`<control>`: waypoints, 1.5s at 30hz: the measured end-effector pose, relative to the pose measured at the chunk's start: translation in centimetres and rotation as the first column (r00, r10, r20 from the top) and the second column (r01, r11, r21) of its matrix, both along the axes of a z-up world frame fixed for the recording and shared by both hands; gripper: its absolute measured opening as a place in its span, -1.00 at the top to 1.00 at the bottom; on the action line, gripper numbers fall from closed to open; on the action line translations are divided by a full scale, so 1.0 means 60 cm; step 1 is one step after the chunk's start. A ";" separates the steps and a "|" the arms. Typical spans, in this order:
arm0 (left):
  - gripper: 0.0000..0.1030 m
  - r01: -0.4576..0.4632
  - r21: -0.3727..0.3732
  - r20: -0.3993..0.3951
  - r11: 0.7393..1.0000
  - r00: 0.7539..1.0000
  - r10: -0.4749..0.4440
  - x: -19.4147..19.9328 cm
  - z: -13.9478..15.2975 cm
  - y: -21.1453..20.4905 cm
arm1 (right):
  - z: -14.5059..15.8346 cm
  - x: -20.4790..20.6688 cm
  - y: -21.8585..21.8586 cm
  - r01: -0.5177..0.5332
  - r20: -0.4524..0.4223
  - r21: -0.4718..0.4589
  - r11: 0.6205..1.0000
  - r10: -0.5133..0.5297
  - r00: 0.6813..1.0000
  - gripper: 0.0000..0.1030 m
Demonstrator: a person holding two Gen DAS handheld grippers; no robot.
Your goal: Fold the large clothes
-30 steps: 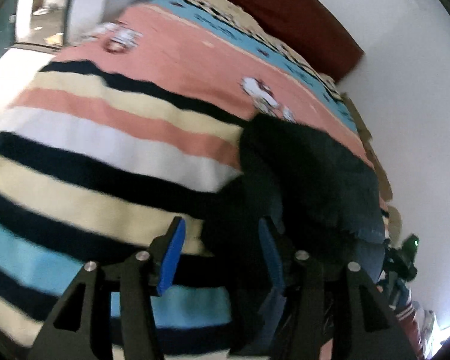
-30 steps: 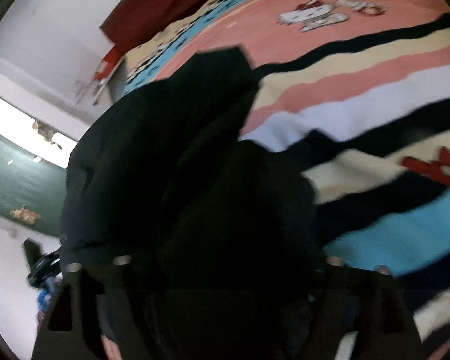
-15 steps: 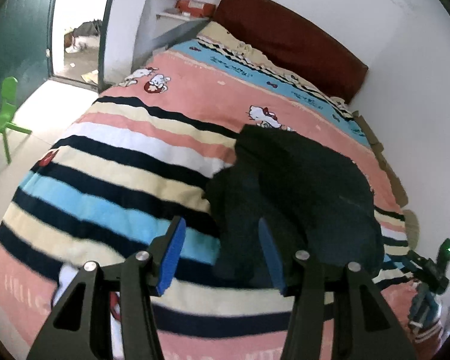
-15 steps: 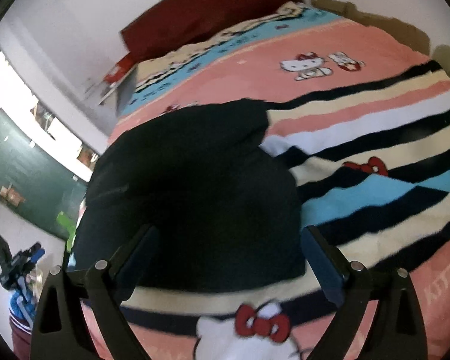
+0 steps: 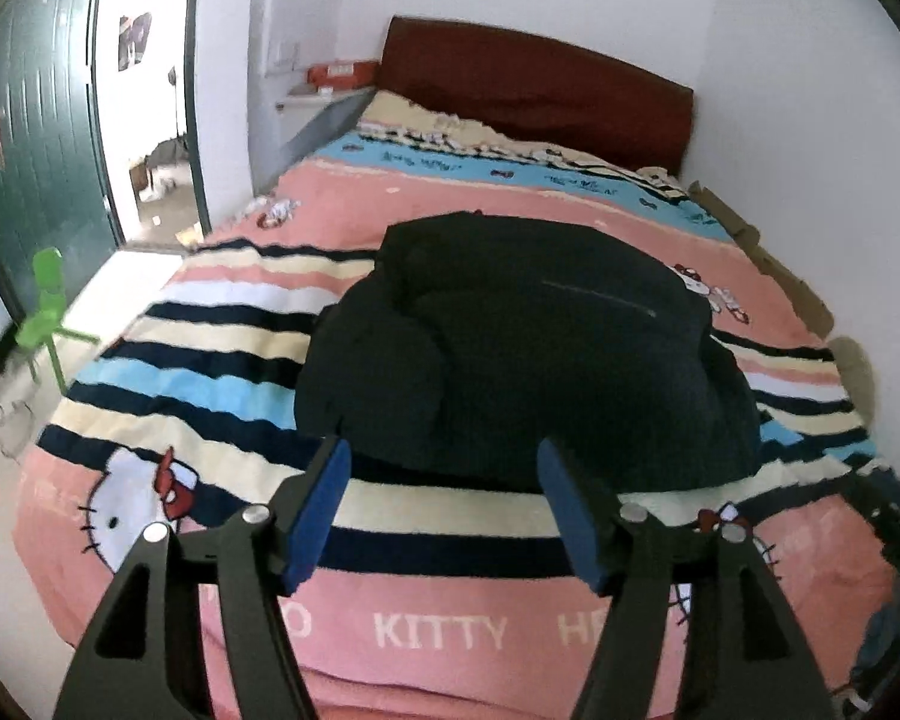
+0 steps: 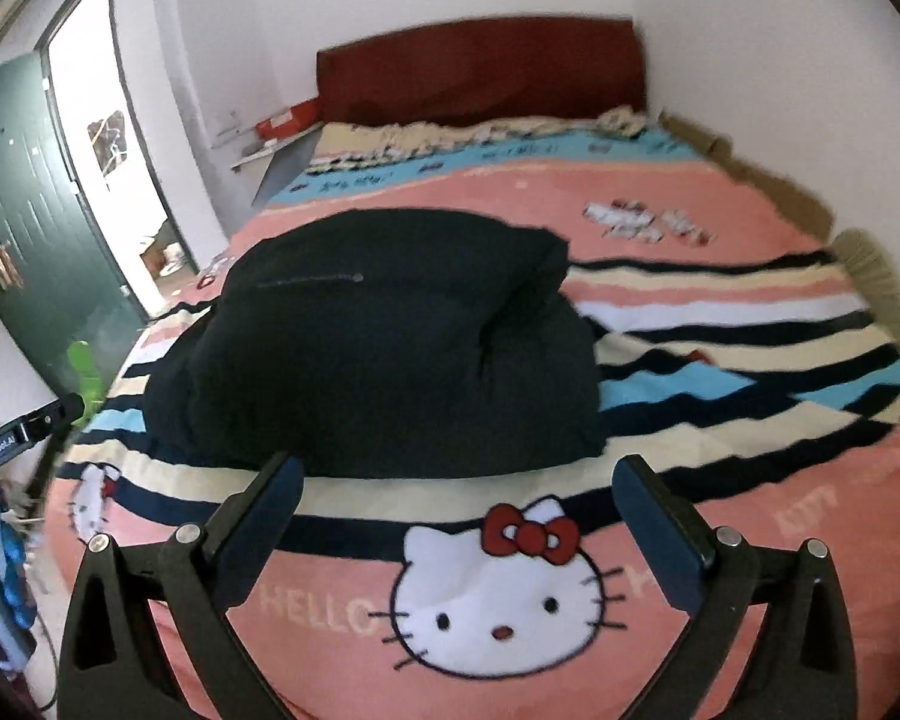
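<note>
A large black jacket lies folded in a bulky pile in the middle of the bed; it also shows in the right wrist view, with a zipper line on its top. My left gripper is open and empty, held above the bed's foot end, short of the jacket. My right gripper is wide open and empty, also back from the jacket over the foot of the bed.
The striped Hello Kitty blanket covers the bed. A dark red headboard stands at the far wall. A green door and a green child's chair are at the left. A tripod stands left of the bed.
Both grippers let go of the jacket and pulled back and up from it toward the foot of the bed. The right gripper went from shut on the cloth to wide open.
</note>
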State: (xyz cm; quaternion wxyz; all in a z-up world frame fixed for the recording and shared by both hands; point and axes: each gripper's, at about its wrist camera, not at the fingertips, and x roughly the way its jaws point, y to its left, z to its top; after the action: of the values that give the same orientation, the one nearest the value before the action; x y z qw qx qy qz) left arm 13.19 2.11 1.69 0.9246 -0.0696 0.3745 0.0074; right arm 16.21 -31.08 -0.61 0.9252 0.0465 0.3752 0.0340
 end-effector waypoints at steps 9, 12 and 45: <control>-0.23 -0.075 0.149 0.149 0.986 0.987 0.053 -0.095 0.034 -0.031 | 0.052 -0.111 0.036 0.089 0.164 -0.109 0.990 -0.071 0.984 -0.97; -0.23 -0.071 0.165 0.182 0.984 0.982 0.041 -0.116 0.042 -0.028 | 0.063 -0.141 0.052 0.109 0.204 -0.112 0.988 -0.084 0.975 -0.97; -0.23 0.013 0.217 0.202 0.976 0.978 -0.058 -0.150 0.027 -0.059 | 0.042 -0.159 0.054 0.118 0.243 -0.155 0.981 -0.078 0.967 -0.98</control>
State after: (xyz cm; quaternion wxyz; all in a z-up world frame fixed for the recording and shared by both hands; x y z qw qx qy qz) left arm 4.19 -1.43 3.30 0.9606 0.0368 0.2743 0.0238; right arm 6.67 -27.86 1.93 0.9643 -0.0177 0.2612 -0.0384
